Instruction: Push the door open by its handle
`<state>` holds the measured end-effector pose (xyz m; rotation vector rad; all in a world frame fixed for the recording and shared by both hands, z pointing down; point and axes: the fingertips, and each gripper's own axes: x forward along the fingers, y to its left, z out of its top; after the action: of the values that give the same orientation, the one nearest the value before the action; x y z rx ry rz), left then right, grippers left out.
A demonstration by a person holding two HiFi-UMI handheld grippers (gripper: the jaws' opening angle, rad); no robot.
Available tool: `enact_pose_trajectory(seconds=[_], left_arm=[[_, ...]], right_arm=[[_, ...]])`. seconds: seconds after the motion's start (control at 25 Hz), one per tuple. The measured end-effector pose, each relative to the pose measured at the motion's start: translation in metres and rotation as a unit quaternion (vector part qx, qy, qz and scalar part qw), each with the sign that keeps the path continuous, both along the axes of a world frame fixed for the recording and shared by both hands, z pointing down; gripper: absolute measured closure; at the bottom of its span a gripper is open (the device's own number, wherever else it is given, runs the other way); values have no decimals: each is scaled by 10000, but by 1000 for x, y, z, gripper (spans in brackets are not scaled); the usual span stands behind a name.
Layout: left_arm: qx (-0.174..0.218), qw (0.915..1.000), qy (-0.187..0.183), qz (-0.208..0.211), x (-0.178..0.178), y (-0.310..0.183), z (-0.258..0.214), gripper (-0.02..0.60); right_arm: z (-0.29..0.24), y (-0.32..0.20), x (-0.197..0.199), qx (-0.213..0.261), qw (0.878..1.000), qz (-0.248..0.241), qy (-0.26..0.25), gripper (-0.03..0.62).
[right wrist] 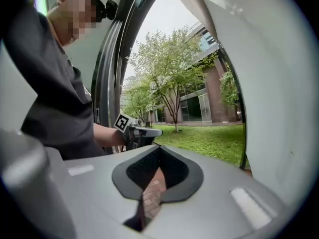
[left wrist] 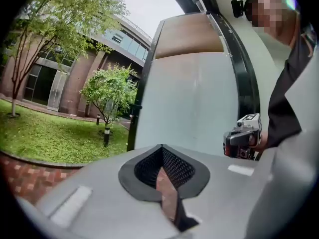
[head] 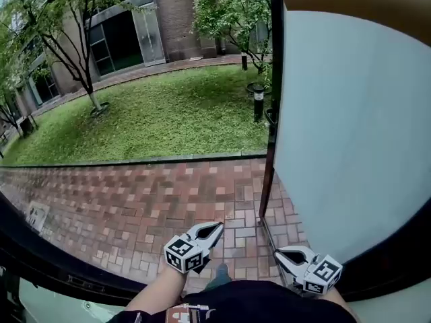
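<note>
One door (head: 350, 126), a pale frosted panel in a dark frame with a brown band across its top, stood swung outward at the right of the scene. Its dark left edge ran down toward the brick path (head: 135, 200). Its handle could not be made out in any view.

The right gripper (head: 281, 254) sat low and near, close to the foot of the door, with the panel filling the right side of its own view. Its jaws were clenched together with nothing between them, and only paving showed through the gap behind the tips. Whether it touched the door could not be told.

The left gripper (head: 215, 229) was held to the left of the right one, well apart from the door, at the end of a bare forearm (head: 161, 288). Its jaws were also pressed together and held nothing. Both pointed out over the bricks.

Beyond the path lay a lawn (head: 168, 113) with a short lamp post (head: 258, 103) near the door's edge. Farther off stood trees (head: 74, 19) and a brick building (head: 128, 32) with large windows.
</note>
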<state>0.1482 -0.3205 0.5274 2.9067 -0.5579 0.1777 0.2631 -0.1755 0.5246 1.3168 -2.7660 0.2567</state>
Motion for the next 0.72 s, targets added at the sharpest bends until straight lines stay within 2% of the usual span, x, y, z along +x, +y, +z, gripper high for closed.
enact_pose_trajectory(seconds=[0.16, 0.28, 0.52, 0.72], left_arm=[[-180, 9998, -79, 6, -3, 84, -18, 578], [-82, 9999, -106, -84, -15, 124, -38, 578], [-3, 9992, -15, -400, -54, 174, -51, 578], [65, 9979, -23, -641, -92, 196, -58, 578]], right_arm=[[-15, 64, 0, -173, 9996, -142, -155, 594], [-26, 92, -9, -212, 9987, -361, -293, 594], [-27, 126, -35, -233, 9967, -706, -327, 594], [-32, 131, -46, -163, 9968, -731, -269, 594]])
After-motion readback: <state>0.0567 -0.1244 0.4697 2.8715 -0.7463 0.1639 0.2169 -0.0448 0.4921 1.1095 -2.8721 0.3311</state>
